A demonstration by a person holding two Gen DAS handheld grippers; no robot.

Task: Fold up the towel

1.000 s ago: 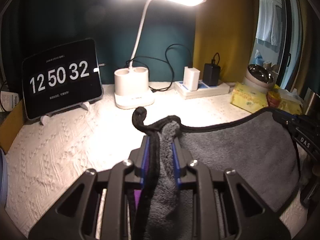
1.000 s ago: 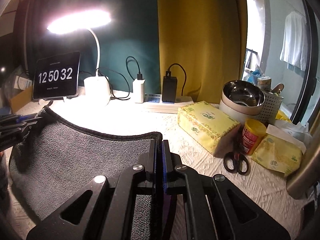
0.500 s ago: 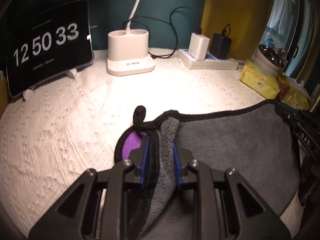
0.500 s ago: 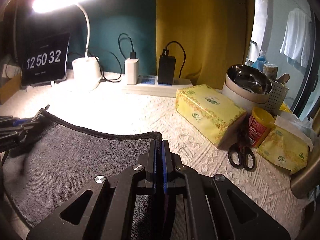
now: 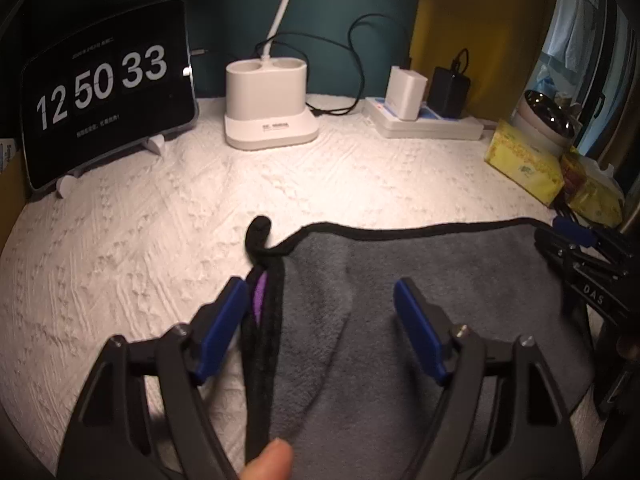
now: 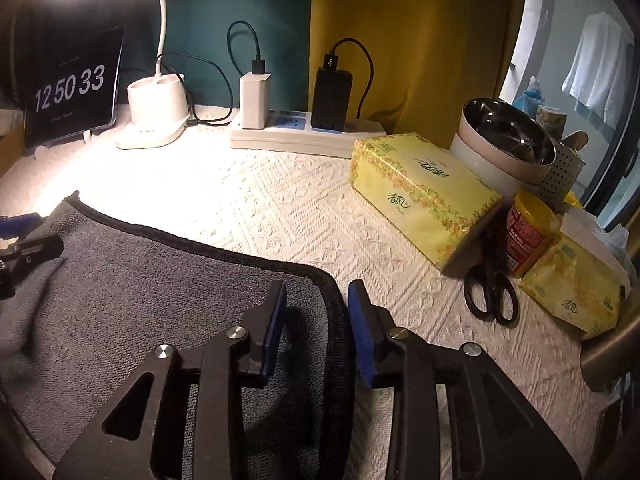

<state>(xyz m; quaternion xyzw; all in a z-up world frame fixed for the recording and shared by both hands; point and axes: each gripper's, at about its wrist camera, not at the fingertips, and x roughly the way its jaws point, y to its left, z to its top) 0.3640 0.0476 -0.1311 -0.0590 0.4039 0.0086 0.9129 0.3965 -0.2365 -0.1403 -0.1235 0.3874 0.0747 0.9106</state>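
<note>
- Left wrist view: the left gripper (image 5: 320, 312) stands with its blue-padded fingers (image 5: 222, 328) spread wide, holding nothing, low over the left edge of the grey towel (image 5: 420, 292).
- The towel lies flat on the white textured tablecloth (image 5: 140, 248), doubled over, with a strip of purple underside (image 5: 261, 294) showing at the left edge between the black-trimmed layers.
- A black hanging loop (image 5: 256, 236) sticks up at the towel's far left corner.
- A fingertip (image 5: 268, 460) shows at the bottom of this view, by the towel's near edge.
- At the right of this view, the right gripper (image 5: 576, 236) sits at the towel's far right corner.
- Right wrist view: the right gripper (image 6: 316, 312) has its jaws parted to a moderate gap, gripping nothing; the towel's black-trimmed right edge (image 6: 336, 320) runs between them.
- The left gripper (image 6: 20, 236) shows at the left margin, over the towel's other end.
- Behind the towel stand a tablet clock (image 5: 108, 88) reading 12 50 33, a white lamp base (image 5: 268, 108) and a power strip (image 6: 304, 136) with two chargers.
- To the right lie a yellow tissue box (image 6: 420, 208), black scissors (image 6: 492, 296), a red-labelled jar (image 6: 528, 236) and a steel bowl (image 6: 508, 140).
</note>
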